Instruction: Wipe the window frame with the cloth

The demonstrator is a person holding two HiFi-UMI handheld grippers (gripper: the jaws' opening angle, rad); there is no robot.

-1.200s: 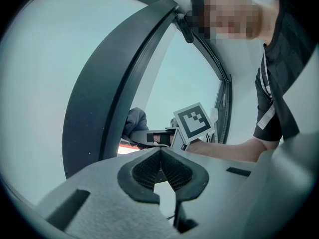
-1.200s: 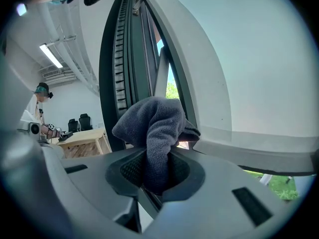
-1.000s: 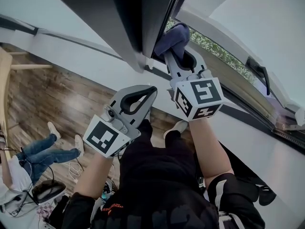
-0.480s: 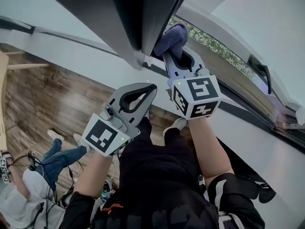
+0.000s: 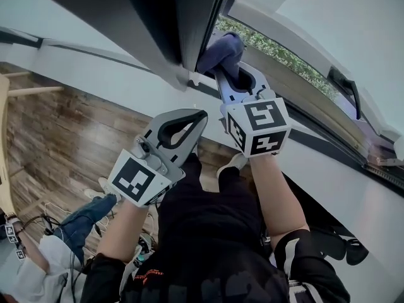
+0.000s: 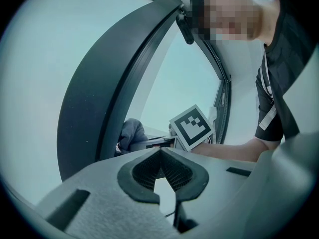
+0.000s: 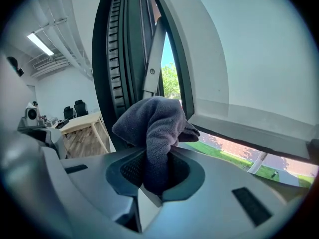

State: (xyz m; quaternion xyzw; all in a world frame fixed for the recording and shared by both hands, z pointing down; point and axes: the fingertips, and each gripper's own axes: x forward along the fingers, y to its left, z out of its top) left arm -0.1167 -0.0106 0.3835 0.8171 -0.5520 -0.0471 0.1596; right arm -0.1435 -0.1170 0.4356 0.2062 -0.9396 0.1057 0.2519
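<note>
At the lower left of the head view we saw a wooden floor [image 5: 57, 137] and another person's leg in jeans [image 5: 82, 223]. Just right of that, near the frame's centre, the left gripper [image 5: 201, 116] was held up with its jaws brought together tip to tip; the left gripper view showed the same pads meeting on nothing [image 6: 160, 152].

Up and to the right of it, the right gripper [image 5: 228, 74] was clamped on the cloth [image 5: 222, 48]. The cloth was a bunched blue-grey wad that stuck out past the jaw tips. Its long axis followed the gripper's own line, running from lower right to upper left in the head view. Its far end seemed to press against the edge of the dark window frame [image 5: 183, 17] at the upper centre.

In the right gripper view [image 7: 158, 157] the cloth [image 7: 154, 121] rose straight up from between the pads, then bulged left and folded over to the right, in front of the frame's ribbed dark upright [image 7: 112, 59].

Farther right in the head view, a dark window handle [image 5: 344, 90] sat on the pale sash.
</note>
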